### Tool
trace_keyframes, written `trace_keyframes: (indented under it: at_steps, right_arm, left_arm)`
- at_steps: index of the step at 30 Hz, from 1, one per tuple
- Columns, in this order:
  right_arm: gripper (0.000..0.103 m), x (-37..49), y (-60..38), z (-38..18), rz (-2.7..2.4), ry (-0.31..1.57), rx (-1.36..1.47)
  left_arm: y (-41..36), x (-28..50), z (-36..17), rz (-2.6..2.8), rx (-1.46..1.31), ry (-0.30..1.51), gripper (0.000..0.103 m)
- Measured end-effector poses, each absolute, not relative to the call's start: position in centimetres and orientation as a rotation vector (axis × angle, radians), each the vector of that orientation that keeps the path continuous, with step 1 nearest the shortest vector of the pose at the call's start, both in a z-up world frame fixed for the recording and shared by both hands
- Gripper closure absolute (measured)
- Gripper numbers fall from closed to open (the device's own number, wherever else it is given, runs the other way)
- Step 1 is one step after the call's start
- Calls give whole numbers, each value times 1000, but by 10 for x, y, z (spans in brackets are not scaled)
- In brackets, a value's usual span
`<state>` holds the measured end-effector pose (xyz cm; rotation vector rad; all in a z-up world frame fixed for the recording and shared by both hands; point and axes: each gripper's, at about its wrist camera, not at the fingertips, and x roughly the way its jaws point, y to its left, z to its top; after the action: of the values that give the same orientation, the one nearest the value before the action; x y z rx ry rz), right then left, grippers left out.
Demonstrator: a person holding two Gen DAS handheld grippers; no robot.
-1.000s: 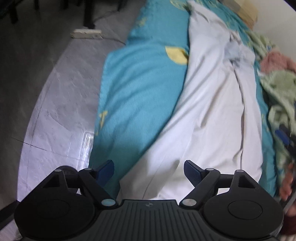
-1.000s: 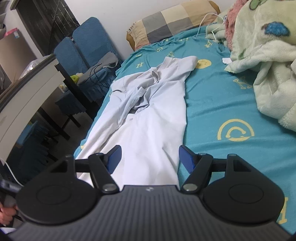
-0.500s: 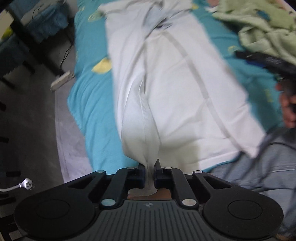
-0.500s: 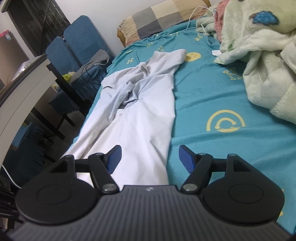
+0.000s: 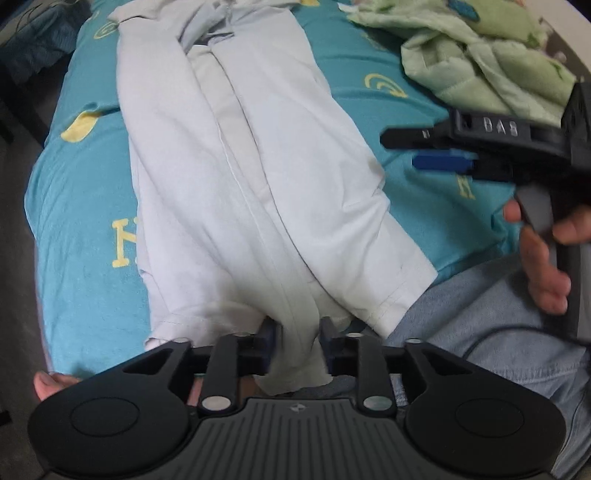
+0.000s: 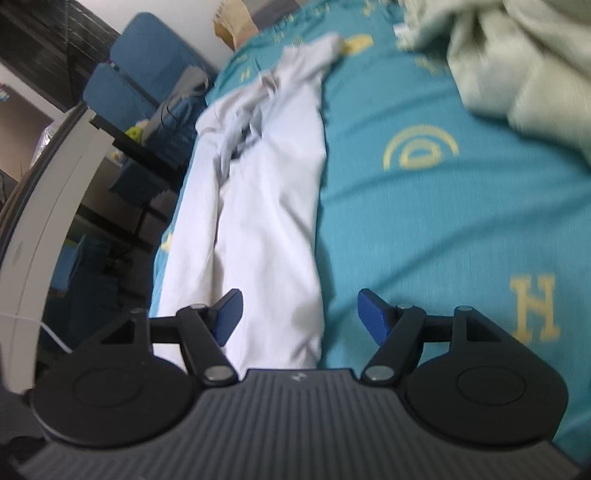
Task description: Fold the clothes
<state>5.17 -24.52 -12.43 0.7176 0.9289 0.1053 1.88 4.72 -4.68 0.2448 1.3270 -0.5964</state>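
Note:
A long white garment [image 5: 240,166] lies lengthwise on the teal bed sheet [image 5: 85,184], its left side folded over the middle. My left gripper [image 5: 297,343] points steeply down at the near hem. Its jaws are opening, with a fold of the white cloth loose between them. In the right wrist view the same garment [image 6: 266,221] runs away from me. My right gripper [image 6: 299,317] hovers open over its near right edge and holds nothing. The right gripper [image 5: 417,147] also shows in the left wrist view, off to the right above the sheet.
A green blanket [image 5: 480,55] is heaped on the bed's right side. A person's jeans [image 5: 498,332] and hand [image 5: 543,266] are at the near edge. Blue chairs [image 6: 140,74], a pillow [image 6: 236,22] and a white desk edge [image 6: 48,206] lie left and beyond.
The left gripper shut on the garment's left edge, carried it rightward over the middle, and its jaws have now parted. The right gripper dipped closer to the garment's near end, still open.

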Motion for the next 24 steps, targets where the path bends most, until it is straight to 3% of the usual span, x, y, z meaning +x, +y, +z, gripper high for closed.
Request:
trace_keyframes:
  at_steps: [2,4,5,14,24]
  right_arm:
    - [32,49,-241,-127,111,961,729]
    - [32,47,-236,-131,111,992,733]
    - [32,47,-233,-132,114,1005,736]
    - [32,48,-212,-144,98,1132,679]
    - [31,43,-182,-144,190,1201,581]
  left_arm:
    - [60,24,-39,-591,172,1287,41]
    - [77,35,-31,-556,70,1246,17]
    - [86,41,-28,-528,18,1230,15]
    - [125,119,-62,-168,22,1251,14]
    - [81,100,-90,-412,243,1461,15]
